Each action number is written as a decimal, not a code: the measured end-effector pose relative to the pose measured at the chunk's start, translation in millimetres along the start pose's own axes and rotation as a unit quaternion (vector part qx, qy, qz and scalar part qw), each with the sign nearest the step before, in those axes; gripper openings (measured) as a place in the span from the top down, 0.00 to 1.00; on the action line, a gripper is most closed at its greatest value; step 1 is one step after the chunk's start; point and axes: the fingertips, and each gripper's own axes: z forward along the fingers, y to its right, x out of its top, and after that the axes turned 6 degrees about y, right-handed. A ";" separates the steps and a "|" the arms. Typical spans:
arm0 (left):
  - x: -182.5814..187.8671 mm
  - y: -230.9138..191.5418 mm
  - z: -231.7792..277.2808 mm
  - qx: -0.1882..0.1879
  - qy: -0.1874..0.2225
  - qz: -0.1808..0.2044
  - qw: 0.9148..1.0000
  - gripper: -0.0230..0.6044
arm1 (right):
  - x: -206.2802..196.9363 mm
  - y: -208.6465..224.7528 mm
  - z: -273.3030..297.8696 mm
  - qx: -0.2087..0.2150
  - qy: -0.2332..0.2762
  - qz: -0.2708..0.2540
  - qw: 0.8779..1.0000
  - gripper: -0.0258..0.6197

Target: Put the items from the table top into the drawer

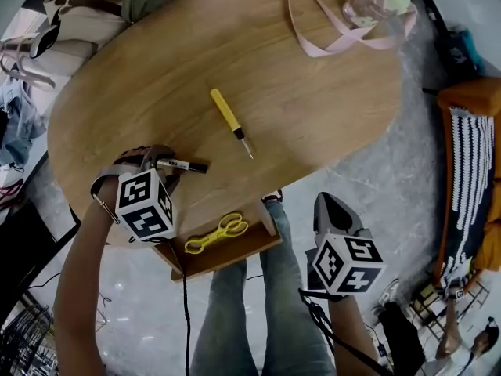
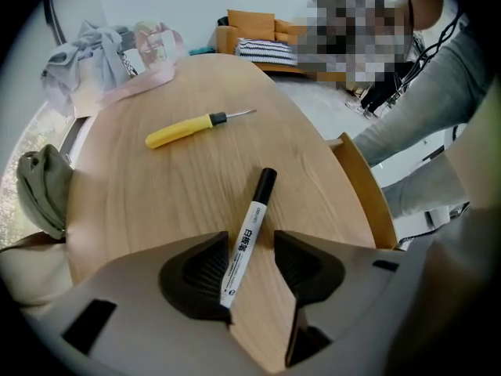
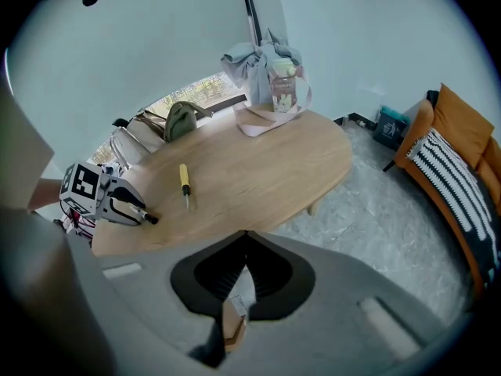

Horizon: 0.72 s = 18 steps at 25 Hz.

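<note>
An oval wooden table (image 1: 313,116) carries a yellow-handled screwdriver (image 1: 228,118) near its middle. A white marker (image 1: 182,164) with a black cap lies flat on the near side of the screwdriver, towards the left. Beyond the screwdriver to the right sits a clear pouch (image 1: 376,2), its pink straps (image 1: 313,41) trailing over the wood. Beyond the screwdriver to the left, bags (image 1: 78,6) rest at the table's edge. Nearer than the screwdriver, under the table's rim, an open drawer (image 1: 227,258) holds yellow scissors (image 1: 217,233).

Soft, even light is spread over the table (image 1: 313,108) — only faint shadows are cast on its top, and no glare is seen there. Behind the table, in the right gripper view, a bright window (image 3: 200,92) is seen. Lines are bowed by wide-angle lenses, and beyond the table the corners are darkened to black. The table's grain is rendered sharply.
</note>
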 end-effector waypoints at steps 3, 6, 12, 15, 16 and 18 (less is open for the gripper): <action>-0.6 -0.7 0.0 -0.006 0.005 -0.011 1.000 0.72 | -0.7 -0.3 0.8 0.001 0.000 0.000 1.000 0.95; -0.3 -1.9 -0.3 -0.010 0.008 -0.019 1.000 0.79 | -0.4 1.2 0.4 0.000 0.000 0.000 1.000 0.95; 0.6 -2.0 -0.8 -0.011 0.003 -0.015 1.000 0.83 | -0.6 3.7 -1.1 0.002 0.000 -0.002 1.000 0.95; 0.6 -2.1 -0.7 -0.007 0.005 -0.024 1.000 0.86 | -1.0 3.9 -1.3 0.003 0.000 -0.004 1.000 0.95; 0.3 -2.0 -0.7 -0.004 0.007 -0.030 1.000 0.86 | -1.0 3.8 -1.5 0.003 0.000 -0.004 1.000 0.95; -0.2 -1.0 -1.0 0.001 0.012 -0.043 0.999 0.87 | -0.8 3.3 -2.3 0.005 0.001 -0.006 1.000 0.95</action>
